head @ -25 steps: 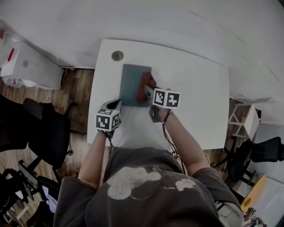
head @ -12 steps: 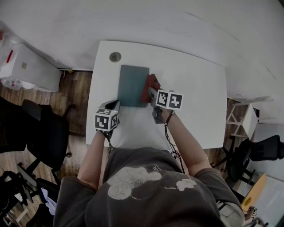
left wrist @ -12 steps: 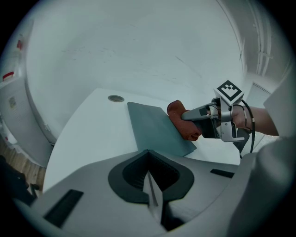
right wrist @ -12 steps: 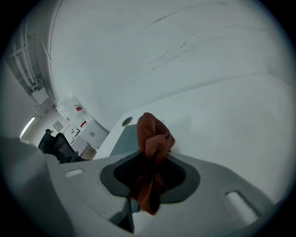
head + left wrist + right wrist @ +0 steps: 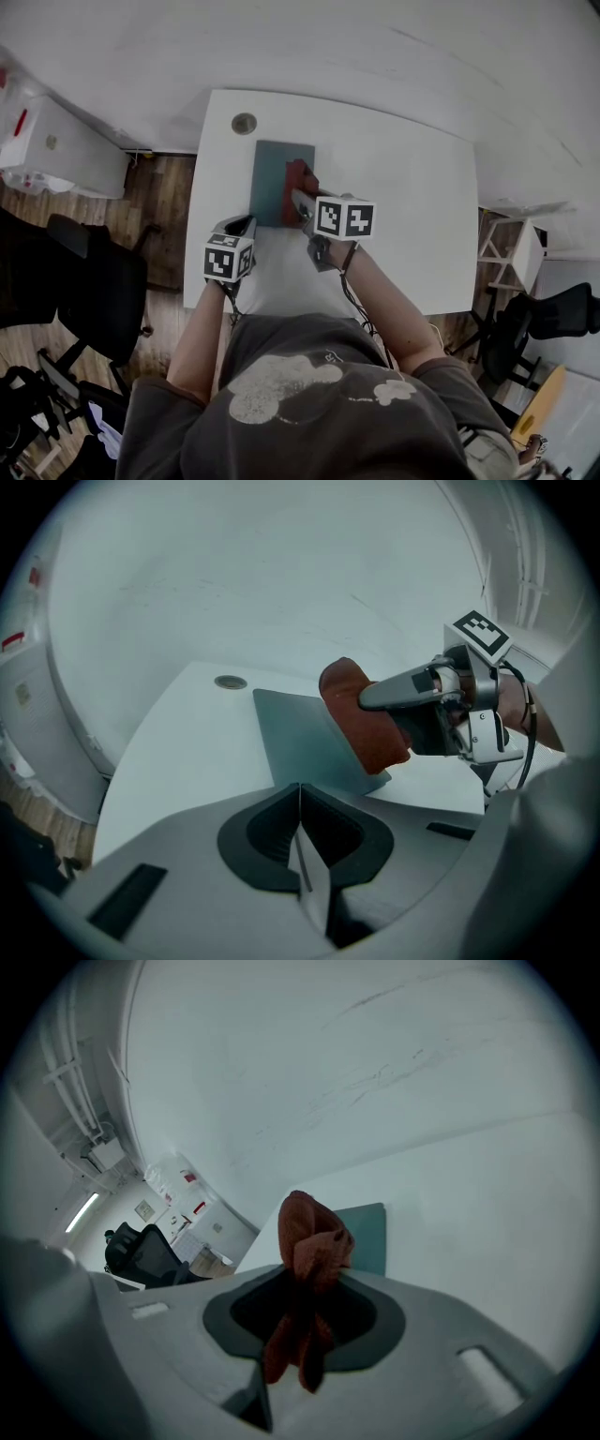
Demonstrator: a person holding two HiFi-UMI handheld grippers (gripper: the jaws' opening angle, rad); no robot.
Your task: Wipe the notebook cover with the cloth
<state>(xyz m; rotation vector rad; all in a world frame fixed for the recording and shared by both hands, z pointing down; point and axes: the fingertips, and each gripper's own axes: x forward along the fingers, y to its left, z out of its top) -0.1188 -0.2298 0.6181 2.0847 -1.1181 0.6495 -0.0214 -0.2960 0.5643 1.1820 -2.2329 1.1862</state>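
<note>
Head view looks down on a dark teal notebook [image 5: 272,178] lying flat and closed on the left half of a white worktop [image 5: 403,187], its long sides running away from the person. A rust-red cloth [image 5: 298,176] sits bunched up on the right part of the cover, close to the right edge. The right gripper [image 5: 300,199] reaches in from the near right side. Its own view shows its jaws pinching the cloth, with a wad bulging out ahead of them and loose ends hanging behind. From the left gripper view the wad meets the cover near the notebook's right edge, with the gripper slanting down onto it.

The left gripper [image 5: 239,228] is at the notebook's near left corner, just beside it. Its jaws are pressed together along one straight seam with nothing between them, and the notebook's near corner lies just ahead of them. Whether they touch the worktop I cannot tell.

A round cable grommet [image 5: 244,123] is set in the worktop beyond the notebook's far left corner. Off to the left, past the worktop's edge, a white cabinet [image 5: 56,141] and a black office chair [image 5: 94,281] stand on wooden floor [image 5: 173,187]. Another black chair [image 5: 553,319] stands at the right.
</note>
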